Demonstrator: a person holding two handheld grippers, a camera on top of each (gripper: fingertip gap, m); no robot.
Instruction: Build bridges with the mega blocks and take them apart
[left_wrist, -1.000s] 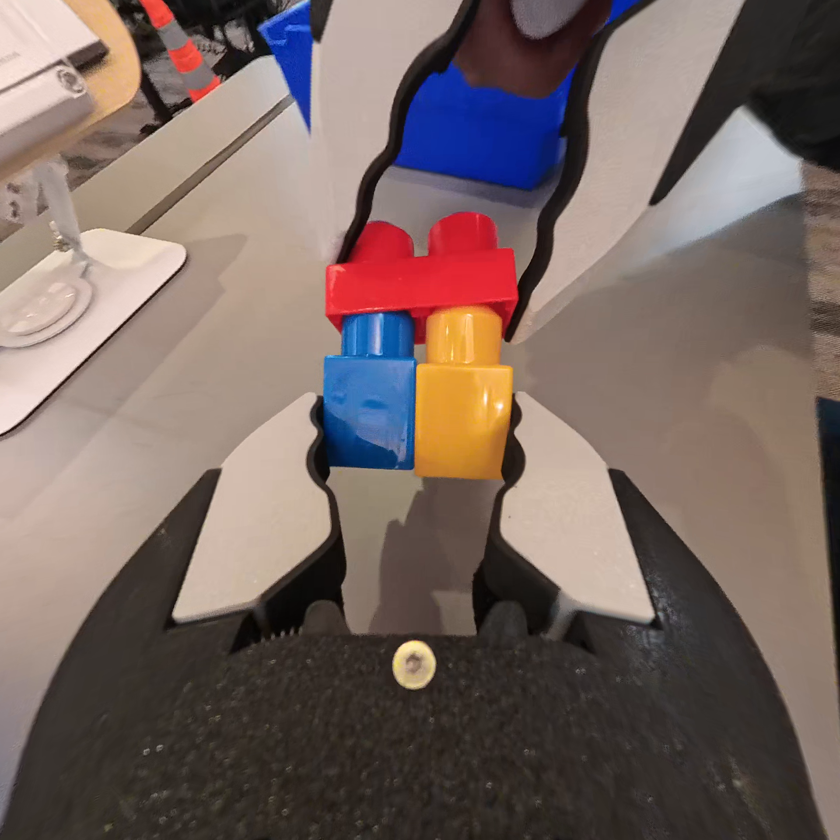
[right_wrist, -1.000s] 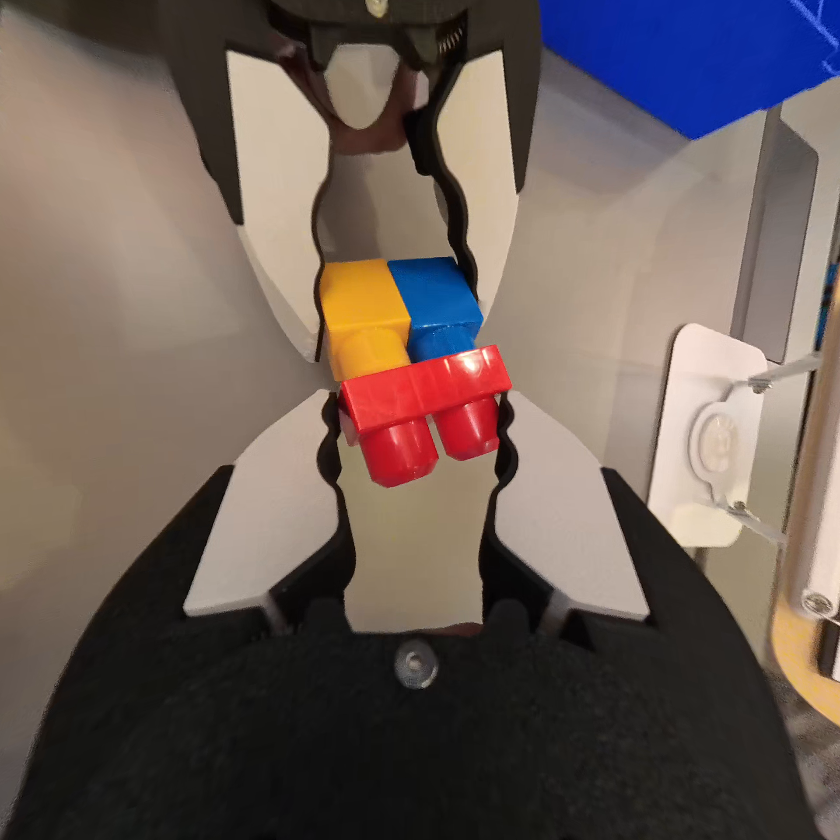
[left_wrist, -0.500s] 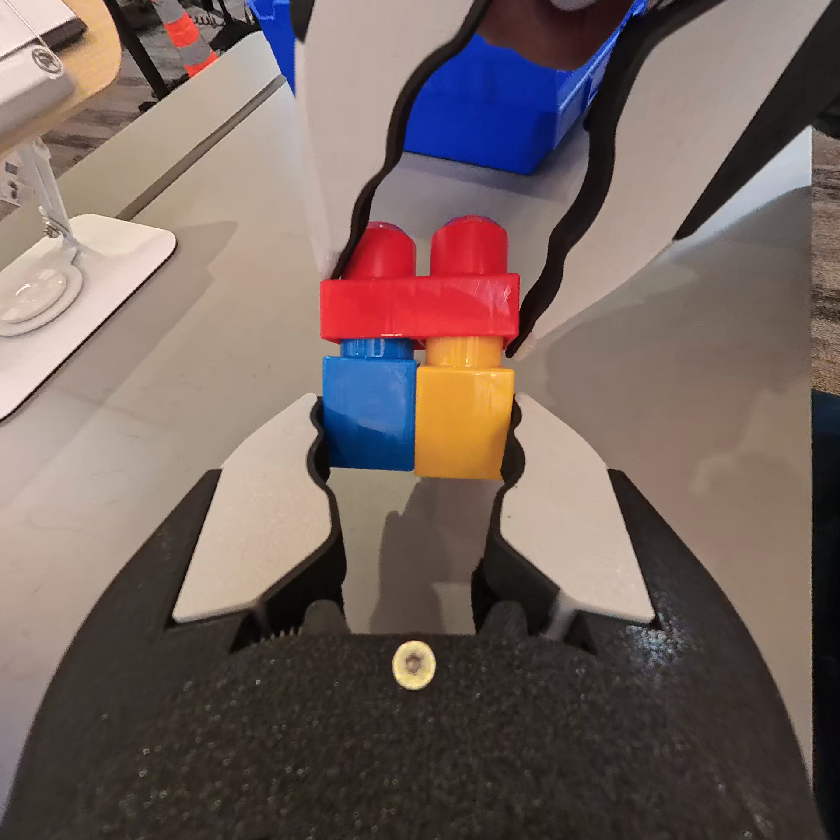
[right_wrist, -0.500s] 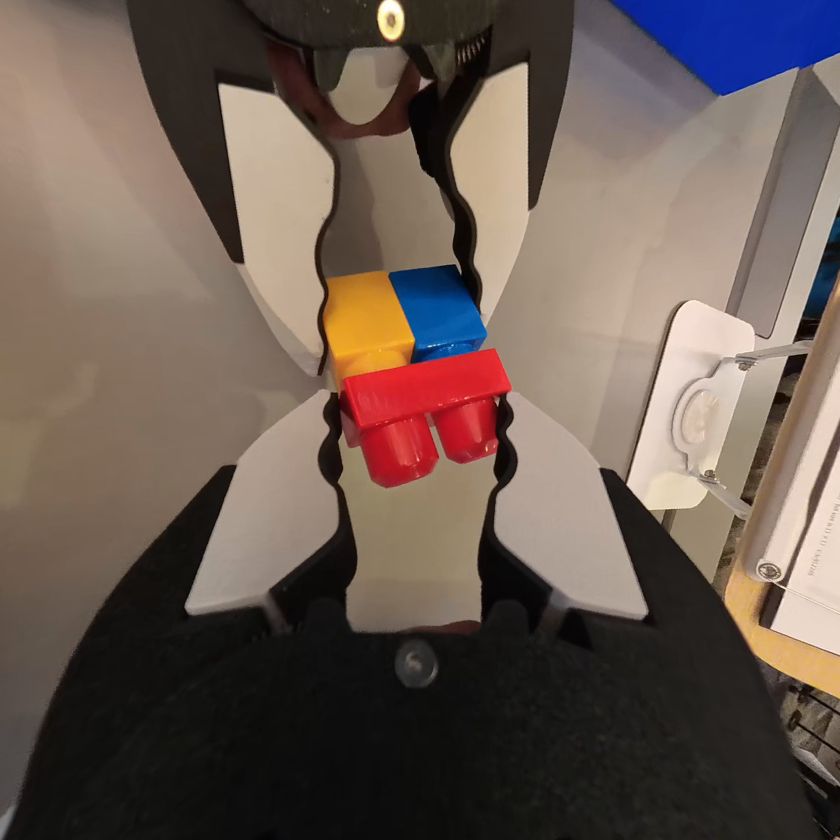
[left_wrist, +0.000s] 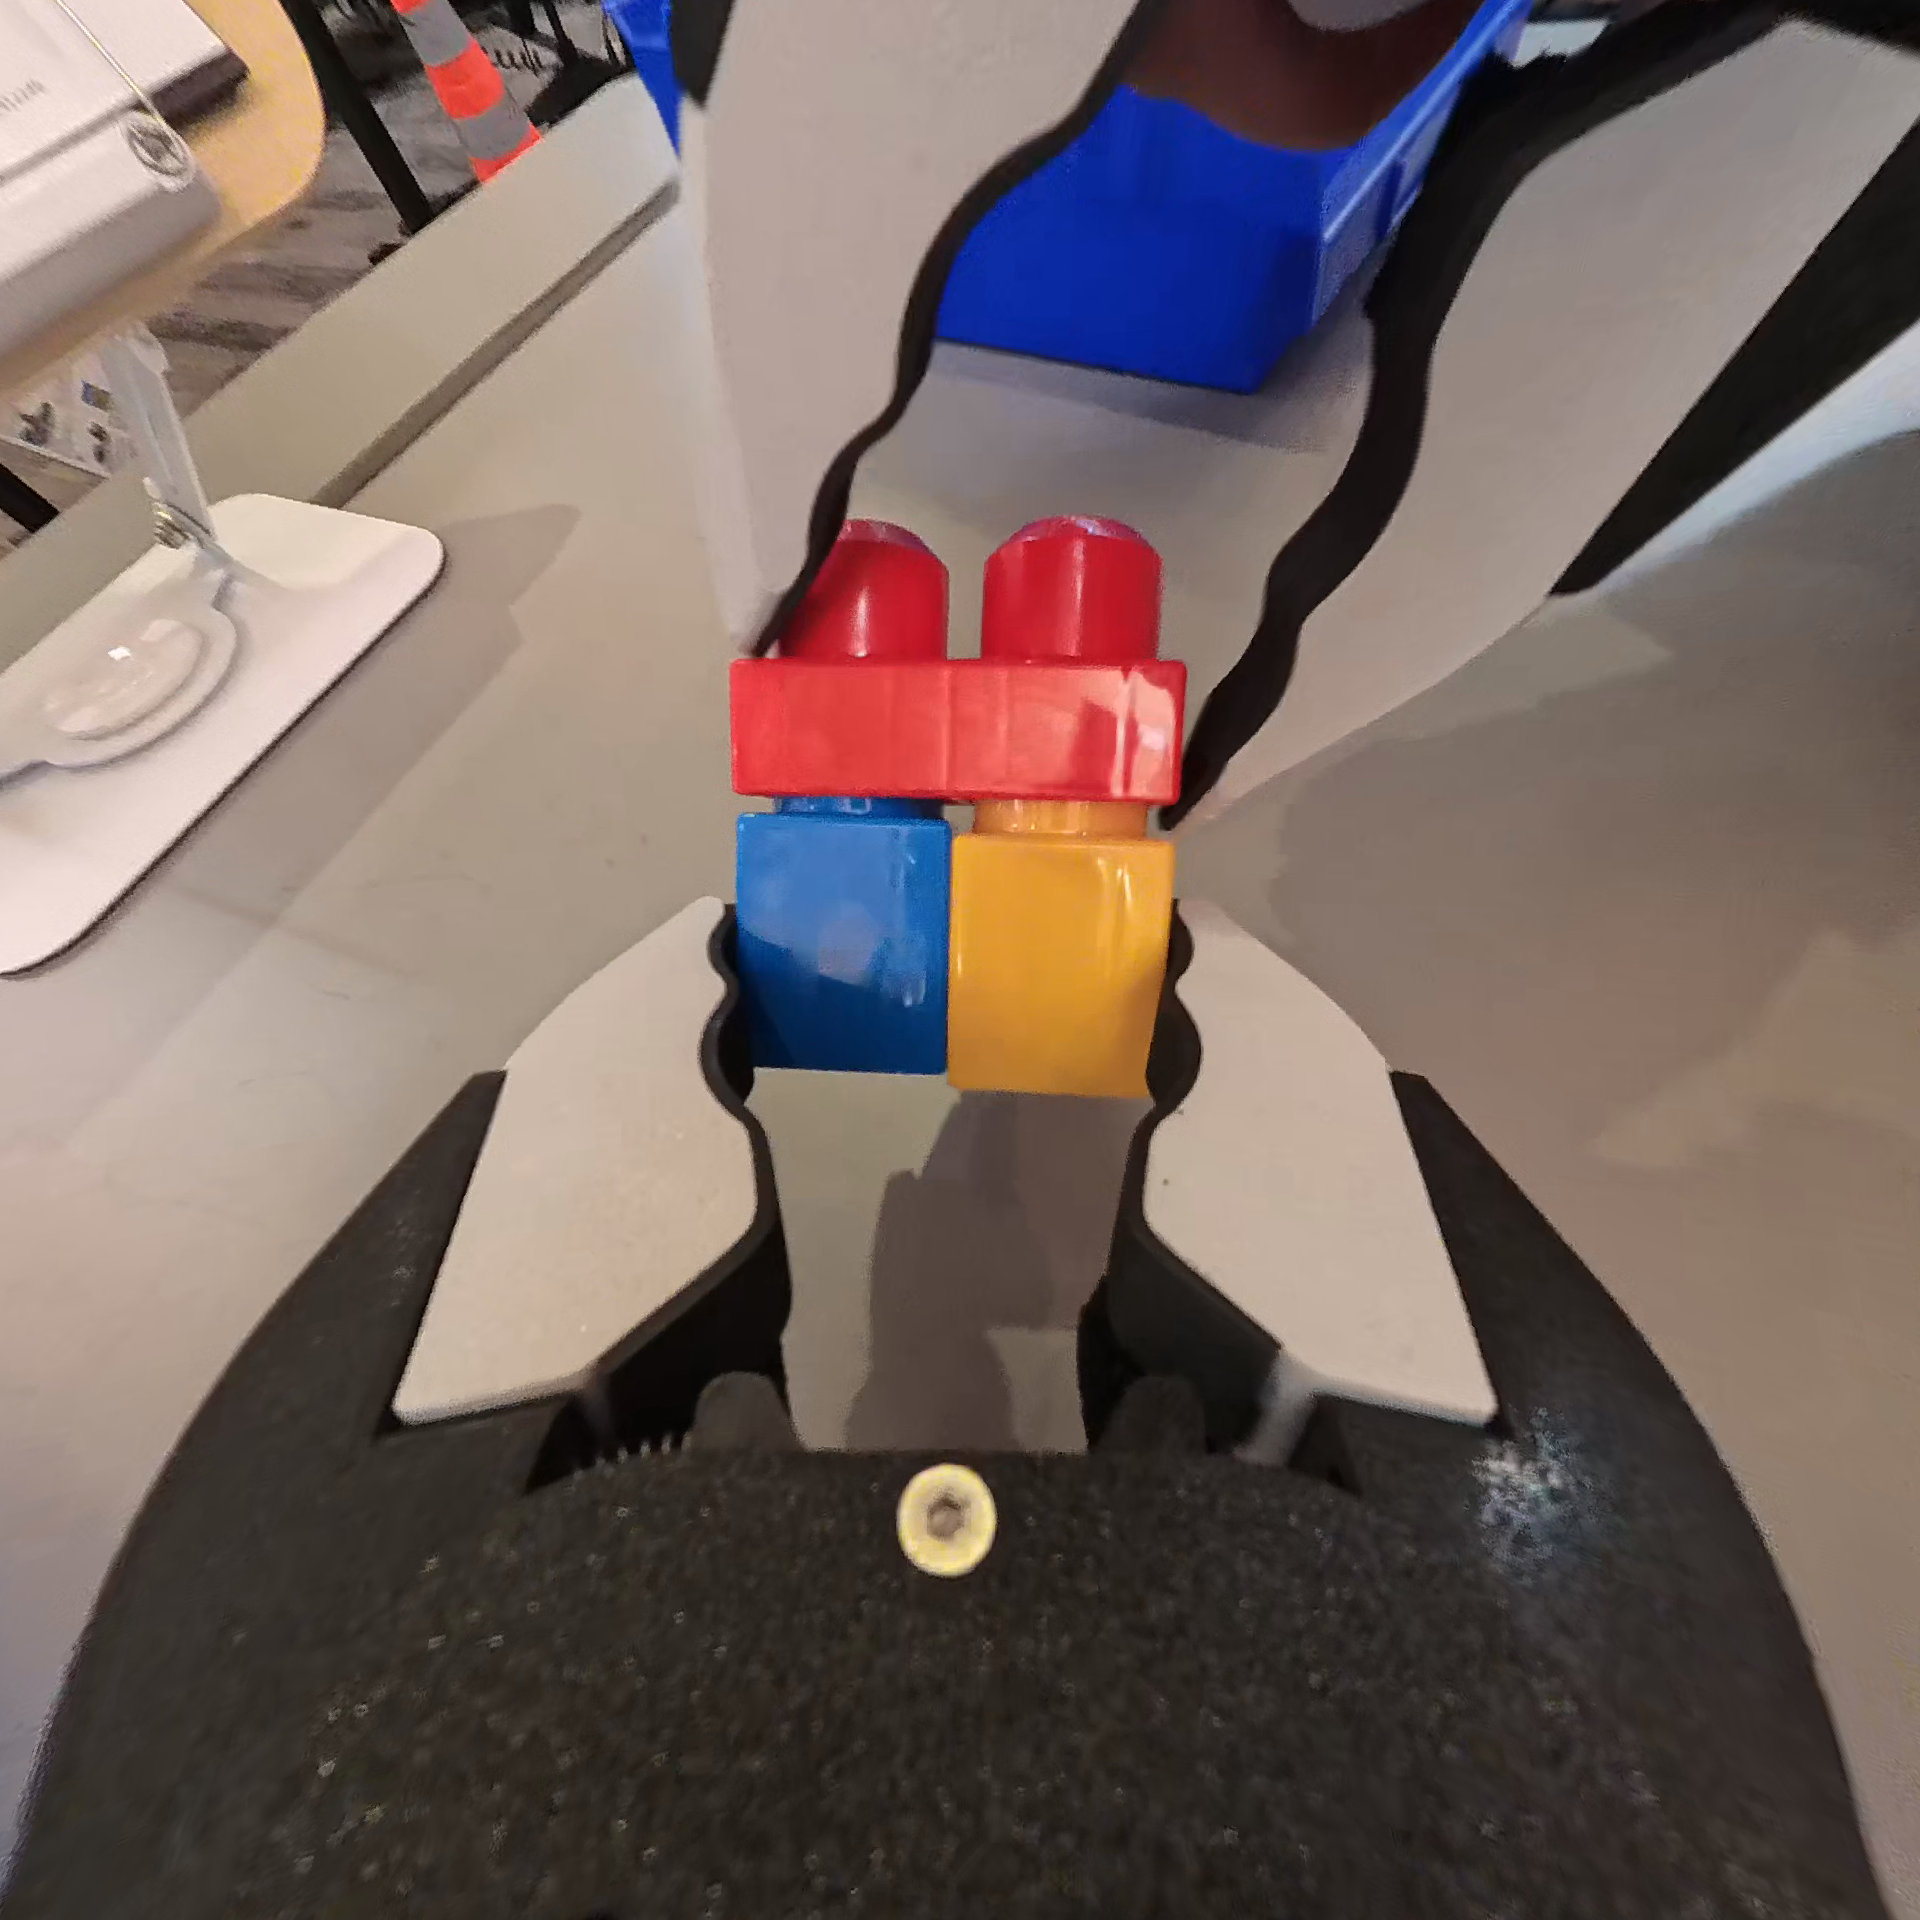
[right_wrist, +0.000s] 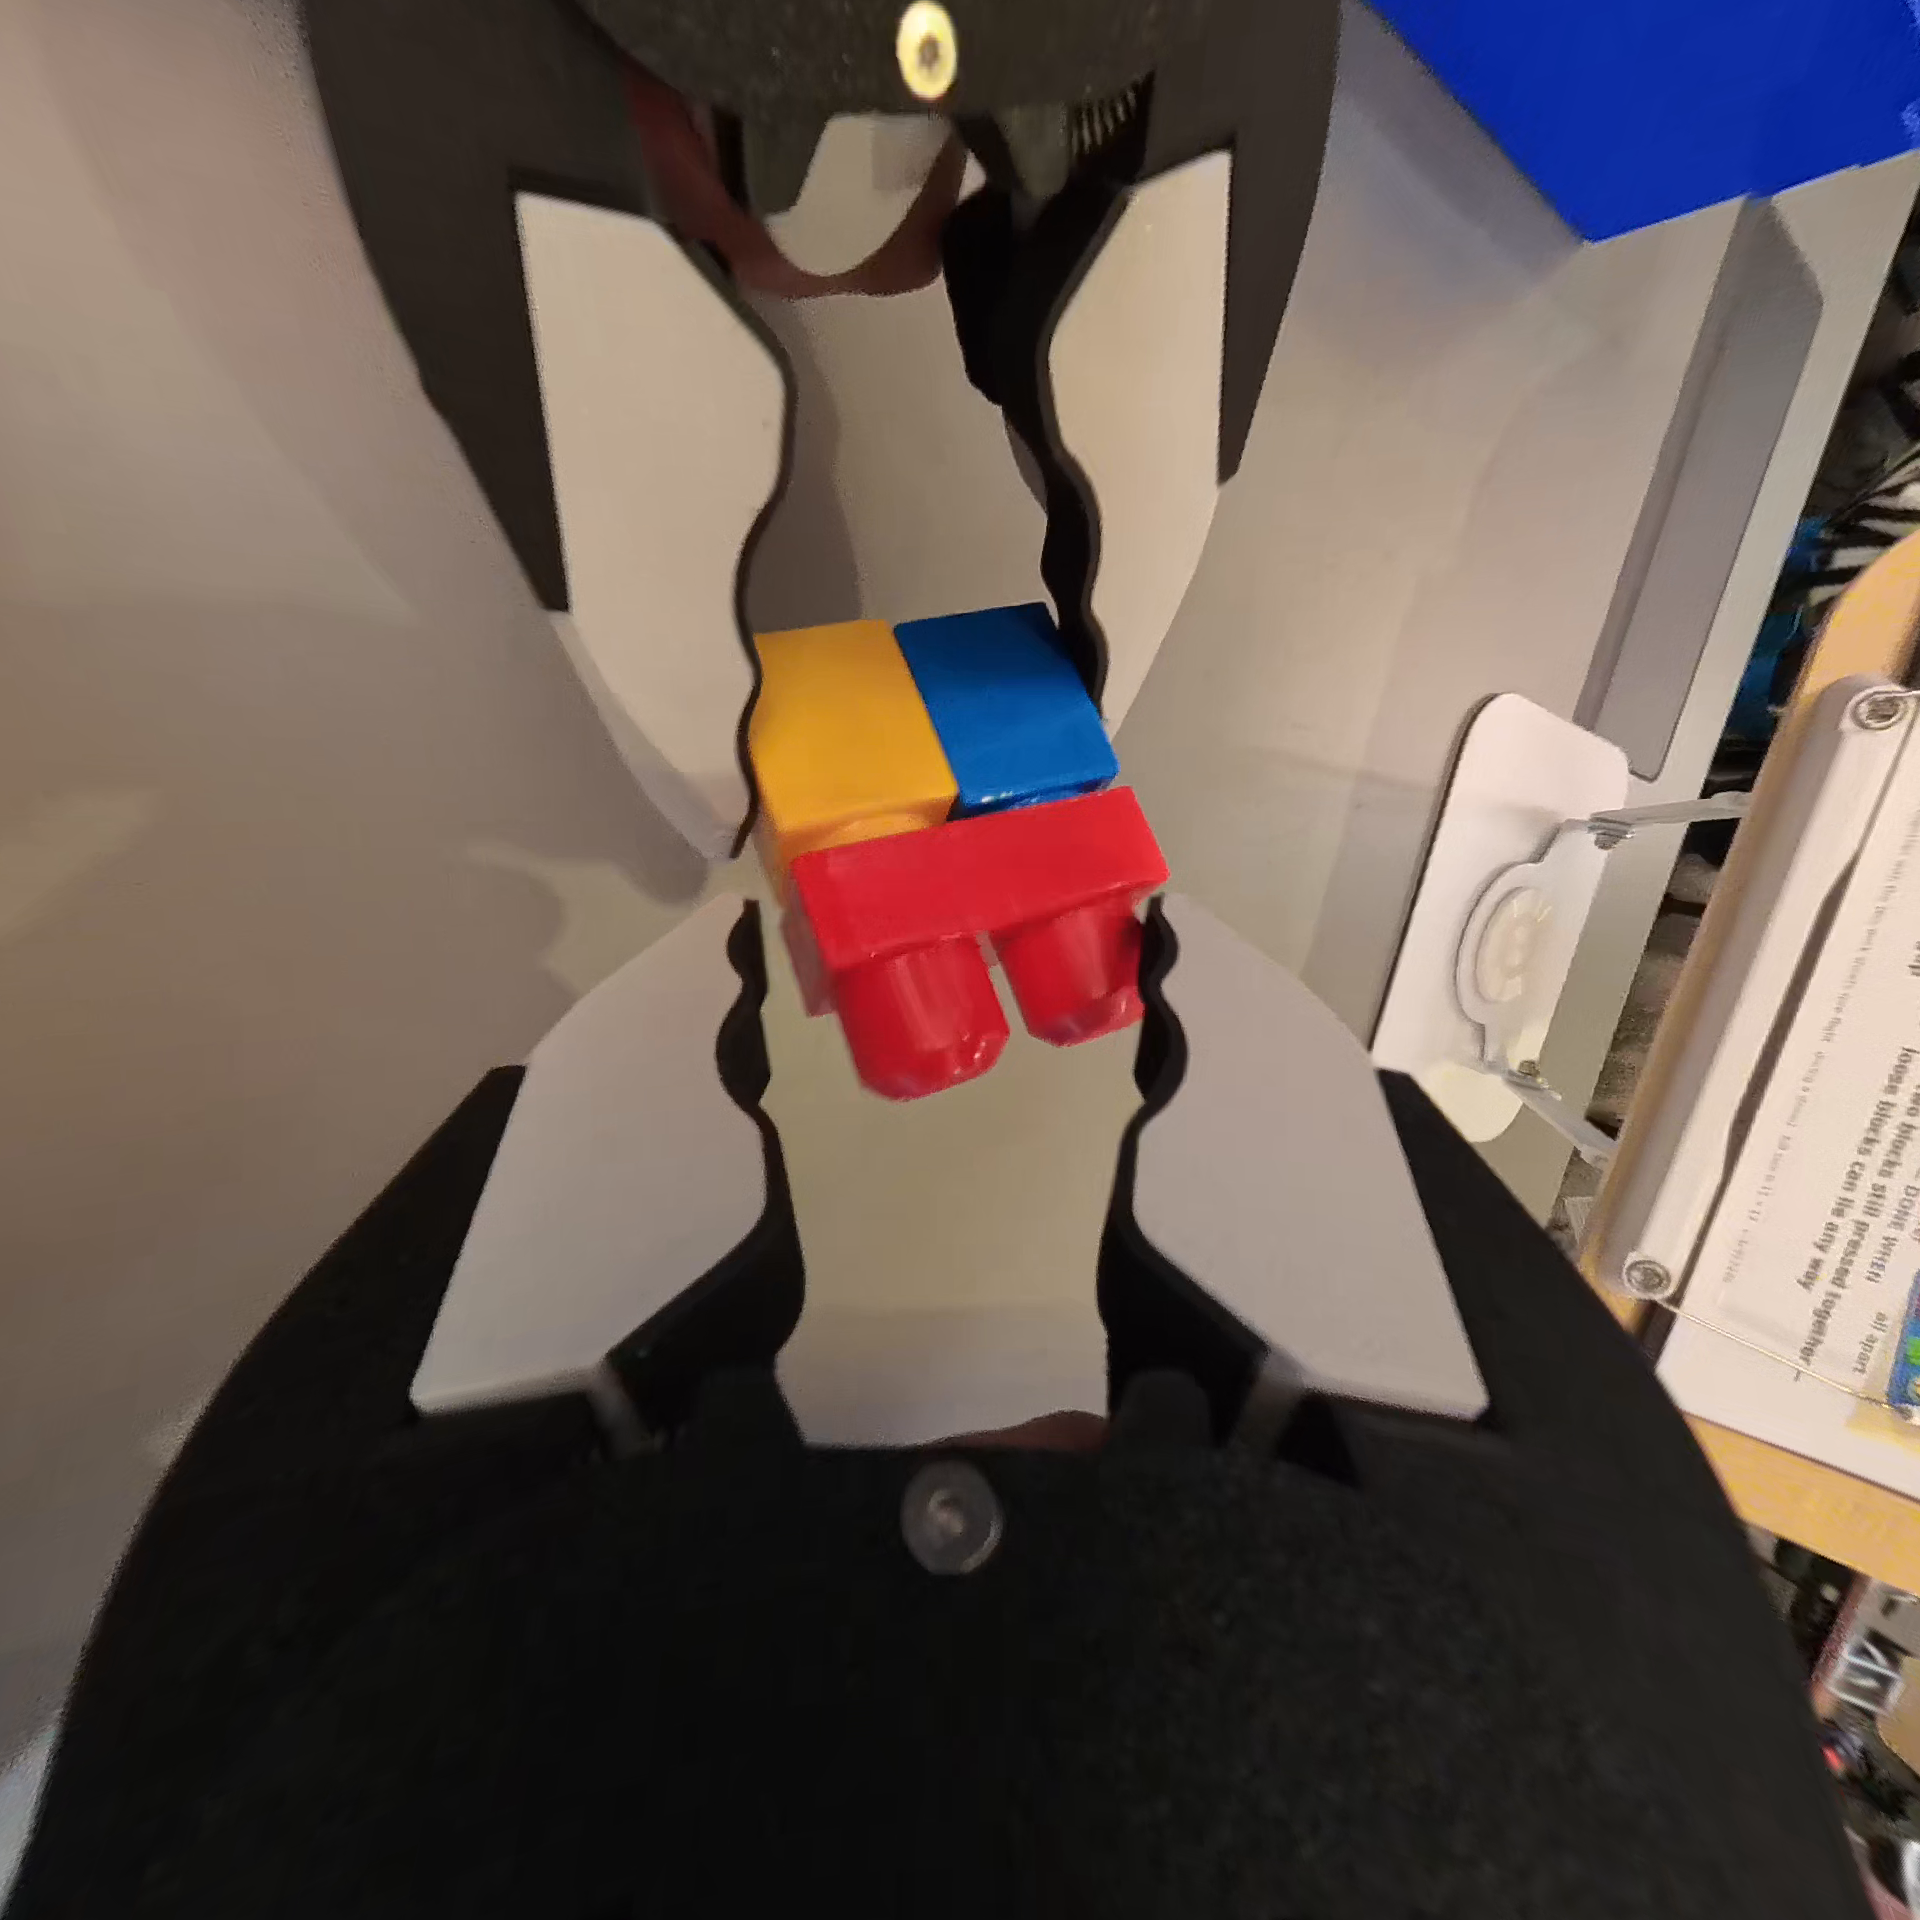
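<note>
Left tool (left_wrist: 951, 925) clamped across the blue block (left_wrist: 842, 940) and yellow block (left_wrist: 1055, 961), pinning them side by side above the grey worktop (left_wrist: 1558, 883). Right tool (right_wrist: 945, 914), opposite, clamped on the red block (left_wrist: 956, 727) that spans both studs — probably seating or prying it. Bridge is airborne, open room either side; white stand base (left_wrist: 208, 665) left, blue bin (left_wrist: 1143, 281) beyond.
</note>
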